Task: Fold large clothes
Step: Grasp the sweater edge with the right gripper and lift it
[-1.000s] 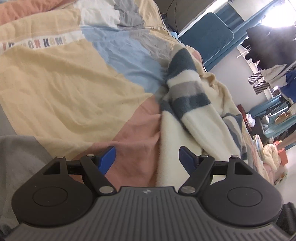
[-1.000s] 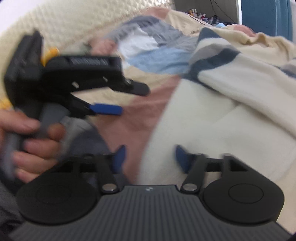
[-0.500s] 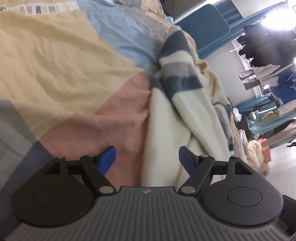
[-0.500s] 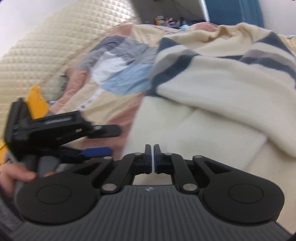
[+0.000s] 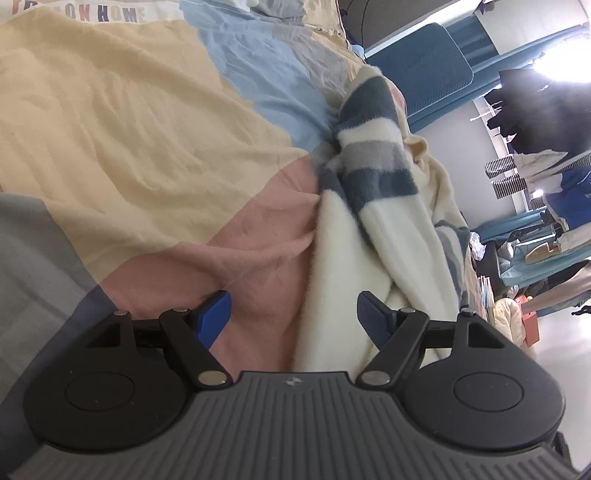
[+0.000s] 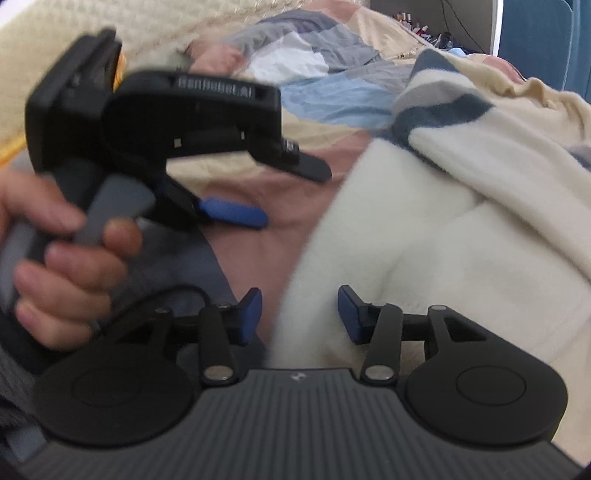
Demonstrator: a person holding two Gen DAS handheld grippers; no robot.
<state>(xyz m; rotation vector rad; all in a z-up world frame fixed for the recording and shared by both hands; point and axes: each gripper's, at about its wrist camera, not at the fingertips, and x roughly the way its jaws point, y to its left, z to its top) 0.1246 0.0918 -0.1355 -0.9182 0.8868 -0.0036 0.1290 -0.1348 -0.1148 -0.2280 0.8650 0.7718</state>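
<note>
A cream fleece sweater (image 5: pixel 369 240) with dark blue and grey stripes lies crumpled on the patchwork bedspread (image 5: pixel 129 129). My left gripper (image 5: pixel 293 315) is open just above the bed, its fingers straddling the sweater's near edge and the pink patch without touching either. In the right wrist view the sweater (image 6: pixel 461 229) fills the right side. My right gripper (image 6: pixel 301 310) is opening over the sweater's left edge, which lies between the pads with neither pressing on it. The left gripper (image 6: pixel 280 192) shows there too, held by a hand (image 6: pixel 66 251) at the left.
A quilted cream headboard (image 6: pixel 177 26) runs behind the bed. Past the far edge stand a blue panel (image 5: pixel 417 74), hanging clothes (image 5: pixel 535 110) and a cluttered shelf (image 5: pixel 535 258). Flat bedspread stretches to the left of the sweater.
My right gripper went from partly open to shut and has opened again, swinging back toward the left gripper. The left gripper stayed open and tilted slightly.
</note>
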